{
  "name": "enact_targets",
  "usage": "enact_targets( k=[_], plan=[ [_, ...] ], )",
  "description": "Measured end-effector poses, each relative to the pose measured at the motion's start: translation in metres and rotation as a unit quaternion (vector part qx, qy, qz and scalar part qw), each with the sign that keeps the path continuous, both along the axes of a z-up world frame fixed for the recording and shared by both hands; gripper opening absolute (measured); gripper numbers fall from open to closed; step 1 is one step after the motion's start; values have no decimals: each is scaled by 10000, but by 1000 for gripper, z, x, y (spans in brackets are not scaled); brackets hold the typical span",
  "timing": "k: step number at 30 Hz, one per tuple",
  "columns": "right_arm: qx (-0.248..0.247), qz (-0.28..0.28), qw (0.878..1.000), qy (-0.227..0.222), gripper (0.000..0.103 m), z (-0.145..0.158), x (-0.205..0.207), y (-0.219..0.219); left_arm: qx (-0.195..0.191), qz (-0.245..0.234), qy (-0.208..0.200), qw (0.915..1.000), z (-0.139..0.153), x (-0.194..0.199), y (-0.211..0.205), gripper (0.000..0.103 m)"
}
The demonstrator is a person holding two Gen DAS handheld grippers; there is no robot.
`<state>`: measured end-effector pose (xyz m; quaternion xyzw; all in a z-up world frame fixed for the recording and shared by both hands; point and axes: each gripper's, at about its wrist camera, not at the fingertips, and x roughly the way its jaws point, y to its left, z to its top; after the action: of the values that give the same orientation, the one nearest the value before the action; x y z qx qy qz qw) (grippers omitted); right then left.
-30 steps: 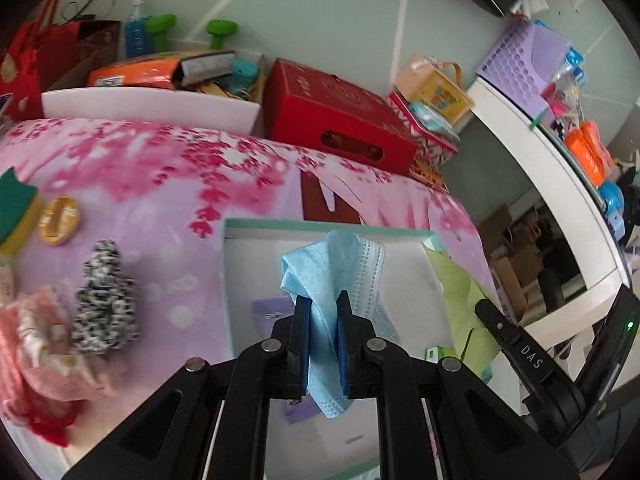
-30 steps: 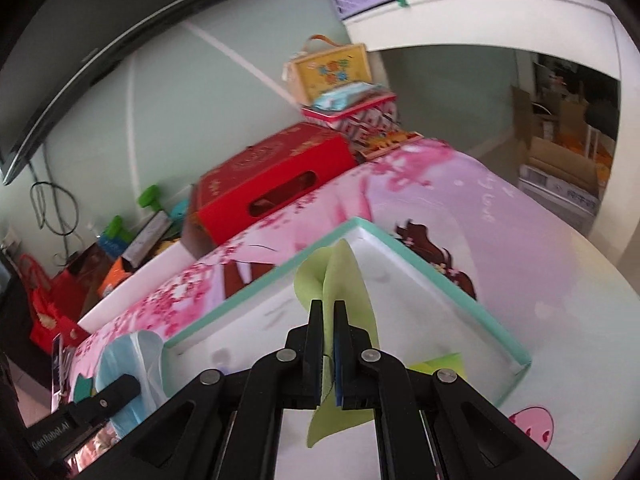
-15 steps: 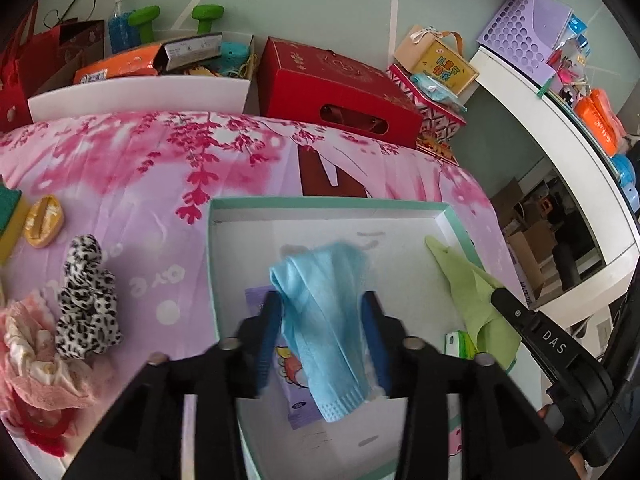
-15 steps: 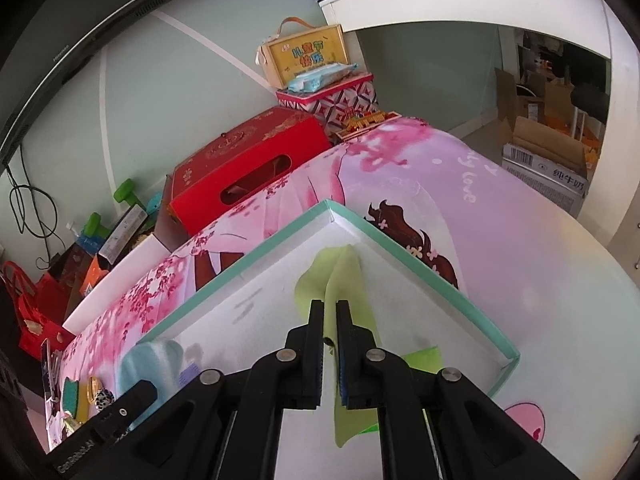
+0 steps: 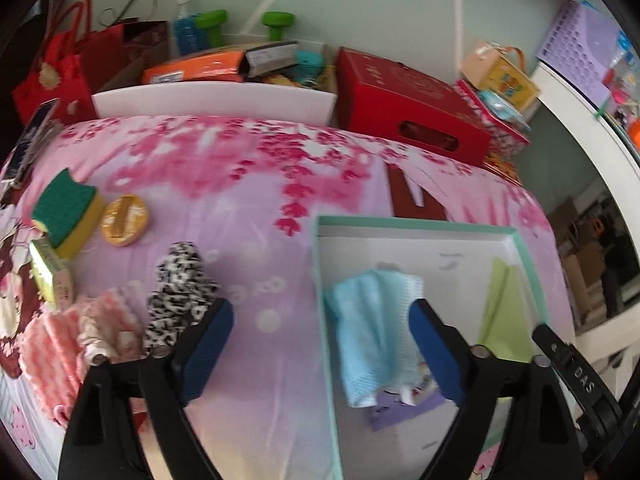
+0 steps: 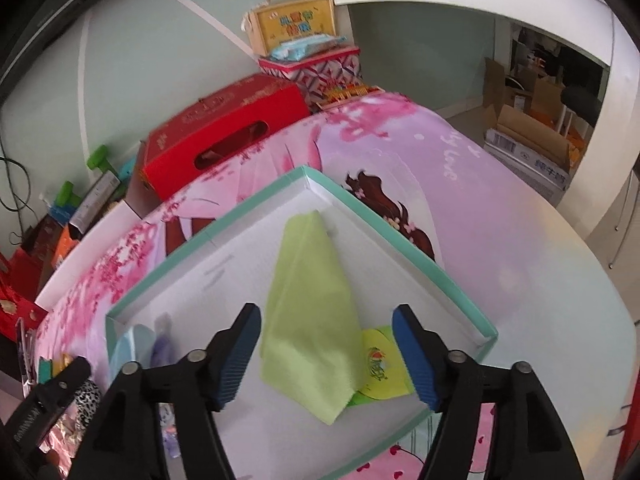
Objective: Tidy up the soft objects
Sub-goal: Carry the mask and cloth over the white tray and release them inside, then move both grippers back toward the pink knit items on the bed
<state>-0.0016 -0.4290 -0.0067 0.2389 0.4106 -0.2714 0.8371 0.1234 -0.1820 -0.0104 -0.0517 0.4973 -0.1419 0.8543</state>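
A white tray with a teal rim lies on the pink floral cloth. A light blue face mask lies inside it at its left side, over a purple card. A green cloth lies inside it at the right. My left gripper is open and empty, its jaws wide apart above the tray's left rim. My right gripper is open and empty, its jaws either side of the green cloth's near end. A leopard-print scrunchie and a pink ruffled cloth lie left of the tray.
A green and yellow sponge, a round orange piece and a small box lie at the left. A red box, a white bin and patterned boxes stand behind the table. A white counter runs at the right.
Both grippers have opened. The left let go of the blue mask and the right let go of the green cloth; both now lie in the tray. The left gripper has drawn back leftwards.
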Motion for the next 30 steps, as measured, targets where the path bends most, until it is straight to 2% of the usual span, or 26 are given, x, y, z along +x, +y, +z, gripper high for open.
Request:
enact_targets(
  k=[2,6,8,12,21,27,30],
  plan=[
    [22,-50,9999,142,82,-4,0,-1,84,132,-23,9999,-1,0,5,99],
    [29,-112,9995,304,90,-10,-1,-3,322,308,47,9990,-4,2,11,99],
    [23,-130,9993,351,103,-11,-1,-4,518,399,121,9978,-6,3,14,99],
    [45,-178,9990,409,103,-13,-2,-4,706,509,181,9960,-6,3,22,99],
    [0,-151,9987,496,103,-11,0,1,525,817,86,9952,13,-1,52,99],
    [-98,-61,9989,449,103,4,1,15,429,1292,-16,9907,29,-5,93,99],
    [-159,82,9996,235,103,21,3,32,428,1563,-111,9867,38,-8,117,99]
  ],
)
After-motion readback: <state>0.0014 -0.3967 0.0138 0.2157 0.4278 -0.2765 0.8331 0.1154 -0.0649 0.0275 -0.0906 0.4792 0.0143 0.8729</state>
